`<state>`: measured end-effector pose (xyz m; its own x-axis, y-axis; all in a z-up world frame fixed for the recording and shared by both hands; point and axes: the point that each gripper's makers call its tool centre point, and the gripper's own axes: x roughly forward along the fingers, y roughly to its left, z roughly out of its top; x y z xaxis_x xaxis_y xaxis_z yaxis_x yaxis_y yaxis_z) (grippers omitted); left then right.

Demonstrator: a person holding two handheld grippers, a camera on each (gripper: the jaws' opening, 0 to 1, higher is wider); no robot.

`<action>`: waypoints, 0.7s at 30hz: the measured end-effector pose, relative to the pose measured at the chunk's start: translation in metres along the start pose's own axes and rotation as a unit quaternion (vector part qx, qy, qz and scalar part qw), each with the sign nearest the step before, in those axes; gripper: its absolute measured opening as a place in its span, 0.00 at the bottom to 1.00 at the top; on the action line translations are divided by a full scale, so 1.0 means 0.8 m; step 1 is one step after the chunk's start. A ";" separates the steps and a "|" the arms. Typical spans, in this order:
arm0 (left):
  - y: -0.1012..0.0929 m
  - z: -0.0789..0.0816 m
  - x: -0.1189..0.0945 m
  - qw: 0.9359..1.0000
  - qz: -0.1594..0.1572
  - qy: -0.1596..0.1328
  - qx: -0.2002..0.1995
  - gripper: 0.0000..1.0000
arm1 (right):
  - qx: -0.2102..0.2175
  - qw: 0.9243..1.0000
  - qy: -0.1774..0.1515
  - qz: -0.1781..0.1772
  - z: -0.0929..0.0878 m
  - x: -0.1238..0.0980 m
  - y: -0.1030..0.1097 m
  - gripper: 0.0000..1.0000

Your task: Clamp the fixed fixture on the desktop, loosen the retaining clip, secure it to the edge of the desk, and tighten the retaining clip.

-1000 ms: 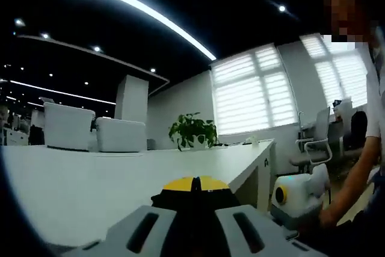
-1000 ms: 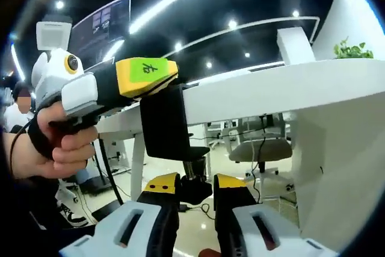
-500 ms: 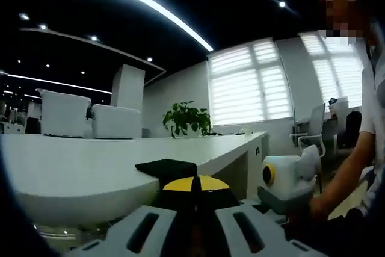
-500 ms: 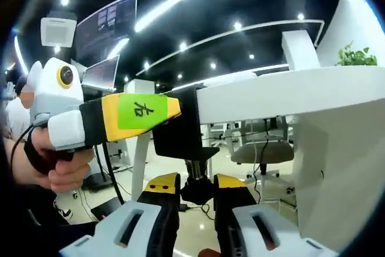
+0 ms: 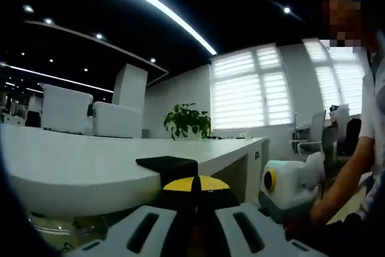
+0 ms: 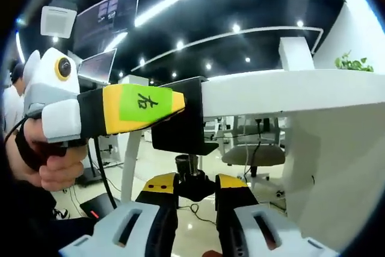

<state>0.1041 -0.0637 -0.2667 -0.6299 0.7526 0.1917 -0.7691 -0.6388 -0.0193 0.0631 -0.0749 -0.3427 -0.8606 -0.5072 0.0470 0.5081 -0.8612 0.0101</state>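
Observation:
The black clamp fixture [image 6: 180,126] sits hooked over the edge of the white desk [image 6: 289,91]. Its top plate [image 5: 167,162] lies flat on the desk top [image 5: 84,164]. My left gripper [image 5: 192,188] is shut on the fixture. In the right gripper view it comes in from the left with yellow tips and a green label [image 6: 144,105], held by a hand [image 6: 48,170]. Under the desk, my right gripper [image 6: 195,186] is shut on the black screw knob [image 6: 194,183] of the retaining clip. Its white body [image 5: 289,189] shows at the right of the left gripper view.
A potted plant [image 5: 187,126] stands at the desk's far end, with white seats [image 5: 90,121] behind. The person stands at the right beside an office chair [image 5: 308,139]. Below the desk are a grey chair [image 6: 252,151], cables and the desk's white side panel [image 6: 325,173].
The left gripper has dropped from above the desk to its edge level, bringing the fixture's top plate onto the desk top. The right gripper has stayed on the knob.

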 end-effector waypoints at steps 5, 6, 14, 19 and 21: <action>0.003 0.002 0.002 1.000 0.000 0.000 0.005 0.02 | -0.014 1.000 0.008 -0.002 -0.004 -0.002 0.002 0.27; 0.004 0.002 0.002 1.000 0.000 -0.001 0.003 0.02 | -0.015 1.000 0.016 0.001 -0.009 -0.003 0.004 0.27; 0.005 0.002 0.000 1.000 0.000 -0.004 0.005 0.02 | -0.023 0.999 0.025 0.024 -0.012 0.007 0.005 0.24; 0.004 0.002 -0.002 1.000 0.002 -0.010 0.001 0.02 | -0.018 0.995 0.027 0.093 -0.011 0.013 0.014 0.24; 0.005 0.002 -0.003 1.000 0.001 -0.013 -0.002 0.02 | -0.023 0.991 0.021 0.130 -0.009 0.015 0.017 0.24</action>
<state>0.1029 -0.0682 -0.2659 -0.6289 0.7468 0.2163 -0.7680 -0.6400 -0.0234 0.0596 -0.0927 -0.3493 -0.7015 -0.7127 0.0007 0.7120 -0.7009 -0.0433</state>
